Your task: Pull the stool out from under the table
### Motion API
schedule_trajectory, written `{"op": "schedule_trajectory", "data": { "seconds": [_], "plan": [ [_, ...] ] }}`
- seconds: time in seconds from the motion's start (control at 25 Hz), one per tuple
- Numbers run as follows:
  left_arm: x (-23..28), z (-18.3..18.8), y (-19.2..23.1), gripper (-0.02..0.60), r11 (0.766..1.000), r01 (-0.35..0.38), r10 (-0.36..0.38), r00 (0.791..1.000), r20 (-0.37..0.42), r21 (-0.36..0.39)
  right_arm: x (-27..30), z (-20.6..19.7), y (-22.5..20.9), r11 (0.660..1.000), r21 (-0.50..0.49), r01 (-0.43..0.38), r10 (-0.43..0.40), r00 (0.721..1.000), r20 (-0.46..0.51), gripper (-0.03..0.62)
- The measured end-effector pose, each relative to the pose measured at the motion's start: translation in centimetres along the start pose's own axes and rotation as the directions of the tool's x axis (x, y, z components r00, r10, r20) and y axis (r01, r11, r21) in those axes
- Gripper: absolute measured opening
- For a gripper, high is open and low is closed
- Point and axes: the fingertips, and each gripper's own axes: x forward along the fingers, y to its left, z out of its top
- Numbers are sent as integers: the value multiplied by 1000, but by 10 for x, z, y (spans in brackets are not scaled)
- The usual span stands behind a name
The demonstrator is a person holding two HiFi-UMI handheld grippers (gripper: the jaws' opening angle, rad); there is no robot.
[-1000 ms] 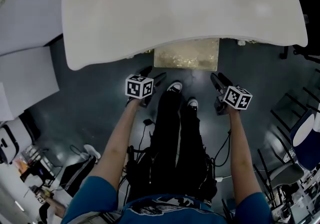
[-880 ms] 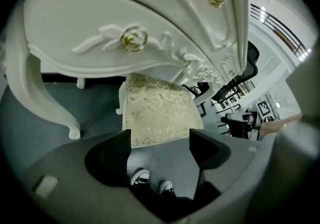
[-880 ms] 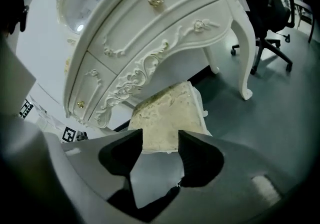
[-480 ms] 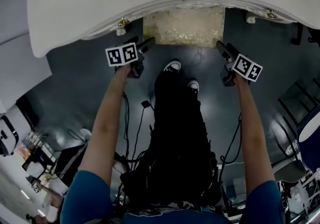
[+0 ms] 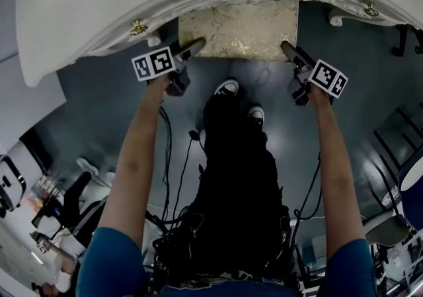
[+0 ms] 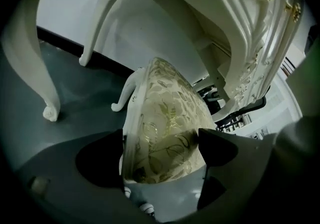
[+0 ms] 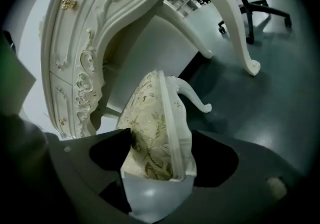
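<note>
The stool (image 5: 238, 28) has a gold floral cushion and white curled legs, and stands partly under the white ornate table (image 5: 99, 4). My left gripper (image 5: 195, 46) is at the stool's near left corner, my right gripper (image 5: 288, 47) at its near right corner. In the left gripper view the stool (image 6: 165, 103) seat corner lies between the wide jaws of the left gripper (image 6: 161, 138), which are opening. In the right gripper view the stool (image 7: 150, 103) edge likewise sits between the opening jaws of the right gripper (image 7: 161, 143). Neither pair visibly presses on it.
The person's dark legs and white-toed shoes (image 5: 229, 87) stand just before the stool. Cables (image 5: 178, 157) trail on the dark floor. Curved table legs (image 6: 47, 108) (image 7: 245, 43) flank the stool. A chair base (image 5: 396, 157) is at the right, a white surface (image 5: 26, 97) at the left.
Both grippers have moved forward from beside the shoes to the stool's near corners, which now lie between their jaws. The jaws stand wider. The view has shifted closer to the table.
</note>
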Motion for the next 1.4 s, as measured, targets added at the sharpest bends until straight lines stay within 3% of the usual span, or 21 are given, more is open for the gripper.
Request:
{"op": "schedule_trajectory", "data": {
  "seconds": [0.08, 0.56, 0.84, 1.4],
  "plan": [
    [2, -1, 2, 489, 999, 20, -20, 1000, 16, -32, 3, -2, 6, 999, 24, -31, 31, 999, -24, 331],
    [-11, -11, -2, 454, 999, -34, 34, 995, 98, -3, -5, -9, 4, 1000, 9, 1, 0, 1000, -30, 310],
    [-26, -51, 2, 453, 998, -44, 47, 995, 82, -35, -19, -41, -3, 1000, 17, -14, 16, 992, -122, 308],
    [-61, -141, -3, 451, 991, -69, 77, 995, 70, -114, -63, -97, -19, 1000, -20, -19, 14, 976, -219, 308]
  ]
}}
